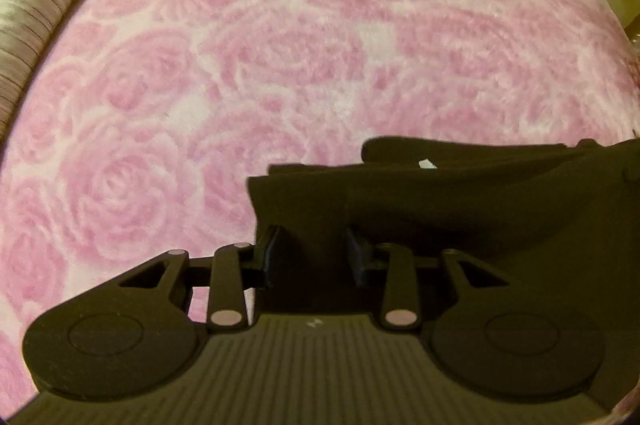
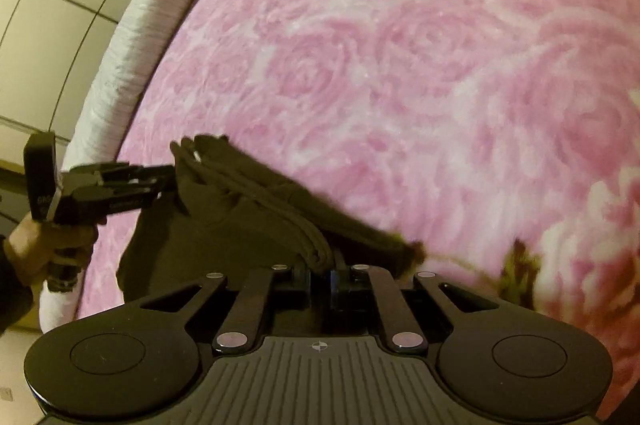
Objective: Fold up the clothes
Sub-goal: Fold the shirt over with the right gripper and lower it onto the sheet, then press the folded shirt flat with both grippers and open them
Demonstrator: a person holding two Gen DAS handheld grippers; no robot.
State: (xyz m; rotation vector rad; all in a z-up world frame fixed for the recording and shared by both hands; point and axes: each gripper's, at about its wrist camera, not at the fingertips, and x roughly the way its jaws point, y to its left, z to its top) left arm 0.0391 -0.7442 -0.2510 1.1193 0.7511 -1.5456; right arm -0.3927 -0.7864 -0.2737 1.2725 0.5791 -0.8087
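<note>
A folded dark brown cloth garment (image 2: 256, 201) is held above the pink rose-patterned plush blanket (image 2: 400, 45), near the blanket's edge by the pale ribbed bed cover (image 2: 132, 73). The right gripper (image 2: 322, 279) is nearly closed, pinching the garment's bunched folded edge. The left gripper (image 1: 314, 255) stands partly open with the garment's cloth between its fingers (image 1: 272, 253); firm pad contact there cannot be told.

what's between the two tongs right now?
The dark garment, bunched and stretched from the left tongs to the right tongs, above the pink blanket. Right wrist view shows it.
</note>
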